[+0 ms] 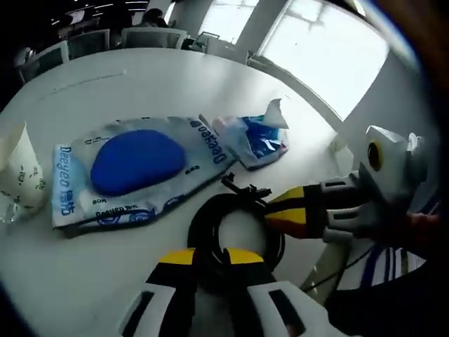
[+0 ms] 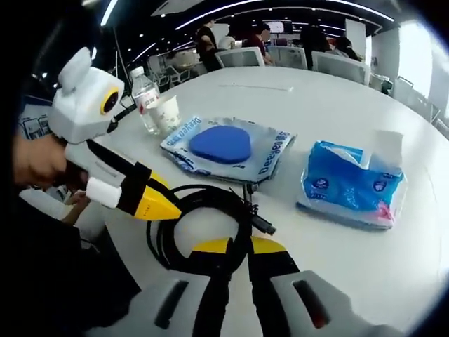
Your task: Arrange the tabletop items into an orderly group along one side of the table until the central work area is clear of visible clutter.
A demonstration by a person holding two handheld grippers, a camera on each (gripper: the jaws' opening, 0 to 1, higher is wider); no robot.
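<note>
So both grippers are down at the near edge of the white table [image 2: 337, 91], working on a coiled black cable [image 2: 203, 225]. In the right gripper view the right gripper [image 2: 235, 249] has its yellow-tipped jaws pinched together on the coil's near side. The left gripper [image 1: 210, 258] looks clamped on the cable too, jaws nearly closed around the loop in its own view.

Behind the coil lies a flat silver-white pack [image 2: 228, 149] with a big blue oval on it; the print reads "Deeyeo". To its right sits a blue tissue pack [image 2: 351, 186], opened at the top, text too small to read. Off to the left stand a paper cup [image 2: 167, 112] and a water bottle [image 2: 145, 95], touching or nearly so.
</note>
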